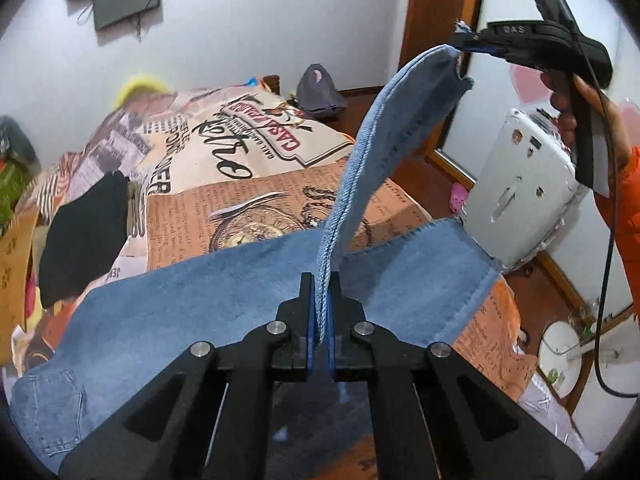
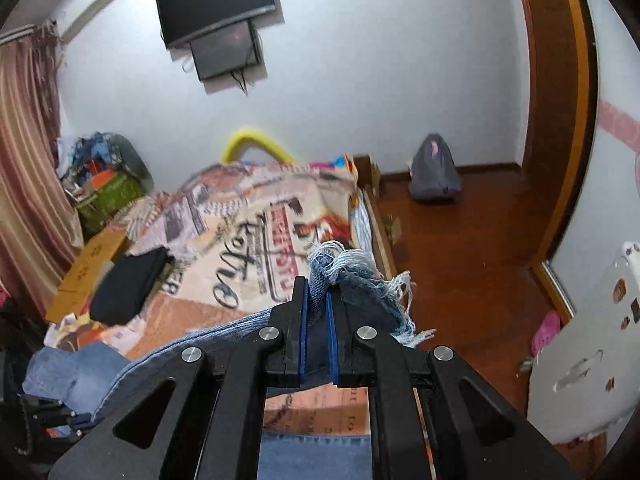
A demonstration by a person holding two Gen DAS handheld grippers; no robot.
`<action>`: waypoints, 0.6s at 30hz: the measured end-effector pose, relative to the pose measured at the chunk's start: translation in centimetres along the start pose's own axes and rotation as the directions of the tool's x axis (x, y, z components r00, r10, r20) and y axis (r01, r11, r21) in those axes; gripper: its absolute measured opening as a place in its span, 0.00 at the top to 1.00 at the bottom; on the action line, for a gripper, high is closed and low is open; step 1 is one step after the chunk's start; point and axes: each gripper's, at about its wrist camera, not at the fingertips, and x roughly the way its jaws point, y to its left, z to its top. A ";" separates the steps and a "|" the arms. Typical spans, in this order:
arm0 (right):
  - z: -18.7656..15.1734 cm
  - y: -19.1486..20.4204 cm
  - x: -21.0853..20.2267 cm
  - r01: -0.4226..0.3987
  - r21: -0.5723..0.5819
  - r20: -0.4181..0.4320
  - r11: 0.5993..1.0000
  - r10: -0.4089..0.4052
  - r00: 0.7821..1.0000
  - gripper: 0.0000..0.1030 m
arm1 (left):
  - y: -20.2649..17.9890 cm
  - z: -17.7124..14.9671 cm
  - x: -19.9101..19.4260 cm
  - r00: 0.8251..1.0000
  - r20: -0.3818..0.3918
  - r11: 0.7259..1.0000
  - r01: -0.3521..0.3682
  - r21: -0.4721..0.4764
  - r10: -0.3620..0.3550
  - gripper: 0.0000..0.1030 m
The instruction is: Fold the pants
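Denim pants (image 1: 168,320), light blue, lie spread on the printed bedcover (image 1: 256,152), with one leg lifted in an arc above it. The left gripper (image 1: 320,312) is closed tight on the seam edge of this leg, near the spread part. The right gripper (image 2: 316,304) is also clenched, pinching the frayed hem (image 2: 340,260) at the end of the leg. A black folded cloth (image 1: 84,236) lies apart on the bedcover.

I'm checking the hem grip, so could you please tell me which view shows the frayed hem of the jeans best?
The right wrist view: the frayed hem fills the right gripper. The left wrist view shows only a distant tuft.
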 end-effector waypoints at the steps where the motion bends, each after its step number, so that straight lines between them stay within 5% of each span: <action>1: -0.2 -0.3 -0.3 0.001 -0.001 0.006 1.000 -0.001 1.000 0.93 | -0.5 -0.3 0.2 1.000 -0.010 1.000 0.004 0.010 -0.003 0.96; 8: -6.2 -3.5 1.3 0.057 0.009 -0.116 0.998 -0.056 0.992 0.93 | -2.4 -3.3 2.7 0.993 -0.113 0.999 0.048 0.008 -0.046 0.96; 18: -18.3 -8.0 3.1 0.124 0.103 -0.317 0.987 -0.085 0.944 0.91 | -4.5 -5.6 4.0 0.988 -0.154 0.997 0.016 0.078 -0.004 0.95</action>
